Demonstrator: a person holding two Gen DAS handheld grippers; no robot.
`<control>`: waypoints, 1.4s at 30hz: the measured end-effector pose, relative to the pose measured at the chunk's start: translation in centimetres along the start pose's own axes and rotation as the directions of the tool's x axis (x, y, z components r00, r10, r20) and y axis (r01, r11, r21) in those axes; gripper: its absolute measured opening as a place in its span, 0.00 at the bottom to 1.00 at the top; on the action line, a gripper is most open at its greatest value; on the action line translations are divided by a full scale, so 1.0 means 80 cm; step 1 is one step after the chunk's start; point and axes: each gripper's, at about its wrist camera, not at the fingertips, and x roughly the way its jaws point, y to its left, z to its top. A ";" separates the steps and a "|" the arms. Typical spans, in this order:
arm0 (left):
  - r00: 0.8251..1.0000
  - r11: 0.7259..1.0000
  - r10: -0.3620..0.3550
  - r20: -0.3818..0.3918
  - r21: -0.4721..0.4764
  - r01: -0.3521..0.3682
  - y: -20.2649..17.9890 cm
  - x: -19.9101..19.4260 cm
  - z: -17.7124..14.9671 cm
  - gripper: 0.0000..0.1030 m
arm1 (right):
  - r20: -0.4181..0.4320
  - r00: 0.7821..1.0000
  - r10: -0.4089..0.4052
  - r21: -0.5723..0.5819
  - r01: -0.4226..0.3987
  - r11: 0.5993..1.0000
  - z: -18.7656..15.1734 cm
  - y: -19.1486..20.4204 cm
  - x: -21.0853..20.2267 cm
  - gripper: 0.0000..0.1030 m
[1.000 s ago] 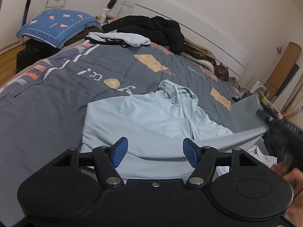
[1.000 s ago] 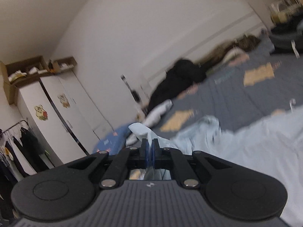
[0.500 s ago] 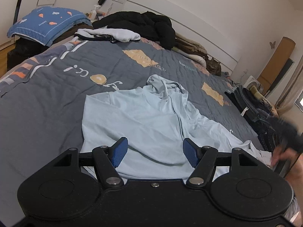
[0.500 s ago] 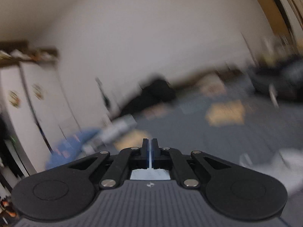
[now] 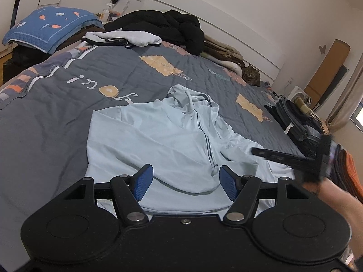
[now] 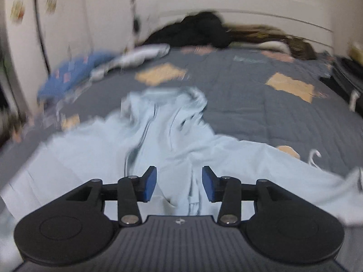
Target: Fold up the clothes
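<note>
The light blue hoodie (image 5: 163,140) lay spread front-up on the grey bedspread (image 5: 56,117), hood toward the headboard. The left gripper (image 5: 185,181) was positioned over its hem, jaws apart, holding nothing. The right gripper (image 6: 179,182) likewise stood parted and empty above the garment.

Pale blue on grey — that was the palette.
The hoodie (image 5: 163,140) was light blue, the quilt (image 5: 56,117) dark grey with tan patches, the jacket (image 5: 168,28) black — gripper pads (image 5: 143,182) blue.
</note>
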 end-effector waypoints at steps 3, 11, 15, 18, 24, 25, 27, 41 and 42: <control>1.000 1.000 -0.003 -0.003 0.001 0.003 -0.001 0.003 0.000 0.62 | -0.124 0.991 -0.045 0.007 0.046 0.999 0.003 0.004 0.041 0.42; 1.000 1.000 -0.004 0.003 -0.017 0.004 0.006 0.000 0.003 0.63 | -0.211 0.977 0.004 0.118 0.021 0.993 0.005 0.003 0.066 0.06; 1.000 1.000 -0.005 0.009 -0.025 0.005 0.007 -0.003 0.005 0.63 | 0.011 1.000 0.015 0.200 -0.017 0.980 0.039 -0.001 0.014 0.05; 1.000 1.000 -0.006 0.013 -0.030 0.006 0.008 -0.005 0.006 0.63 | 0.253 0.967 0.011 0.247 -0.076 0.966 0.050 -0.013 -0.046 0.05; 1.000 0.999 -0.018 0.020 -0.033 0.019 0.006 -0.008 0.006 0.63 | 0.420 0.899 -0.127 0.423 -0.070 0.903 -0.012 -0.076 -0.102 0.08; 1.000 0.999 -0.021 0.020 -0.031 0.021 0.005 -0.008 0.006 0.63 | 0.367 0.918 -0.150 0.469 -0.044 0.882 -0.032 -0.090 -0.097 0.09; 0.999 0.999 -0.026 0.019 -0.026 0.027 0.002 -0.009 0.006 0.63 | 0.238 0.952 -0.194 0.556 0.030 0.830 -0.071 -0.116 -0.086 0.09; 0.976 0.906 0.211 0.047 0.366 -0.214 -0.015 0.021 -0.023 0.65 | 0.163 0.967 -0.197 0.507 0.089 0.857 -0.094 -0.075 -0.131 0.46; 0.968 0.872 0.244 0.063 0.422 -0.248 -0.019 0.028 -0.031 0.65 | 0.169 0.971 -0.168 0.484 0.066 0.872 -0.092 -0.059 -0.133 0.47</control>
